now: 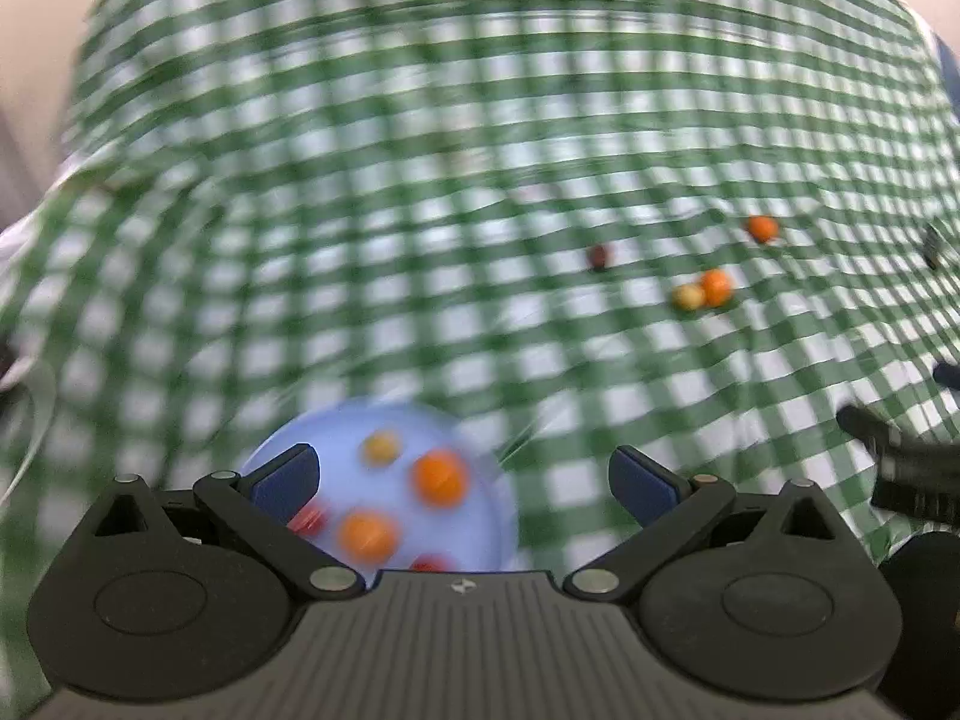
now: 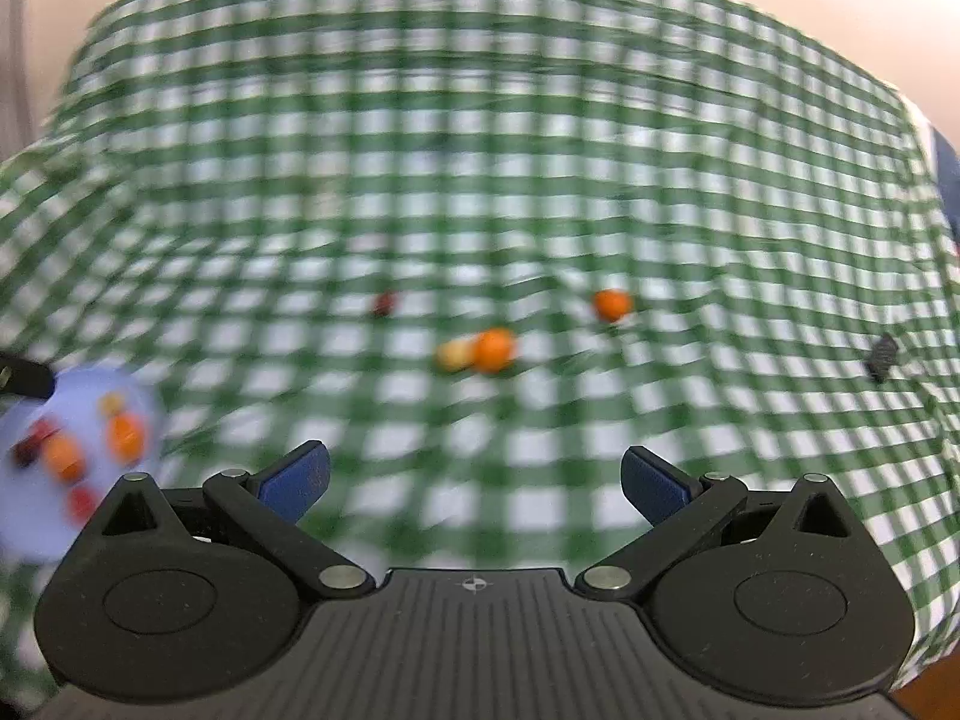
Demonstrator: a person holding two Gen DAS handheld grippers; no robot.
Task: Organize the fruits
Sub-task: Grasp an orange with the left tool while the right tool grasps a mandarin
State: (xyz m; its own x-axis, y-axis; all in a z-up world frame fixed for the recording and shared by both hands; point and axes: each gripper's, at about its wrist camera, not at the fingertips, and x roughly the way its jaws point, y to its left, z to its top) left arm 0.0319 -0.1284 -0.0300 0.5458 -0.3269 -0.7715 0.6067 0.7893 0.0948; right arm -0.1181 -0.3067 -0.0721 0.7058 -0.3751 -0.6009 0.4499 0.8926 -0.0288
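A pale blue plate (image 1: pixel 480 480) (image 2: pixel 24 534) holds several small fruits, among them orange ones (image 1: pixel 441 478) and red ones. My left gripper (image 1: pixel 462 480) hangs open right over the plate's near side, nothing between its fingers. Loose on the green checked cloth lie an orange fruit (image 1: pixel 762 228) (image 2: pixel 612 304), another orange fruit (image 1: pixel 717 287) (image 2: pixel 495 349) touching a yellow fruit (image 1: pixel 688 296) (image 2: pixel 451 354), and a dark red fruit (image 1: pixel 598 256) (image 2: pixel 384 303). My right gripper (image 2: pixel 474 480) is open and empty, short of the loose fruits. Both views are blurred by motion.
The green-and-white checked tablecloth (image 1: pixel 420 150) (image 2: pixel 480 150) covers the whole table and rises in folds at the back. A small black object (image 2: pixel 883 354) (image 1: pixel 932 246) lies at the far right. The other gripper's black body (image 1: pixel 906 468) shows at the right edge.
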